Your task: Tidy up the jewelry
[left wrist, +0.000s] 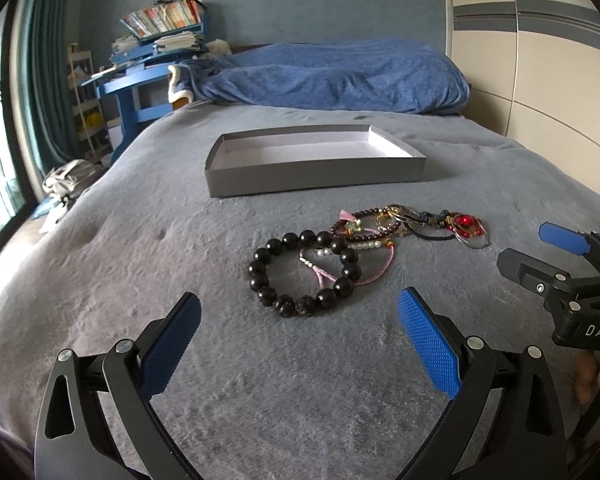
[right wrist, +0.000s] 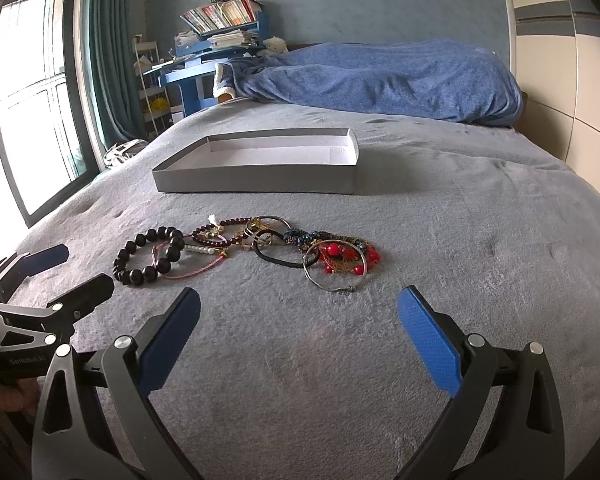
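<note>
Jewelry pile on the bed, nothing grabbed yet

We've got left gripper (left wrist: pixel 299 311) & right gripper (right wrist: pixel 299 311) both spread wide w/ nothing in them; black bead bracelet (left wrist: pixel 305 273) + tangled jewelry (right wrist: pixel 296 246) sit just in front of gray box (left wrist: pixel 312 184).

My right gripper (left wrist: pixel 540 256) is cut off by the left wrist view's right edge, my left gripper (right wrist: pixel 76 276) by the right wrist view's left edge, and the tangled jewelry pile (right wrist: pixel 284 244) overlaps, hiding individual pieces.
</note>
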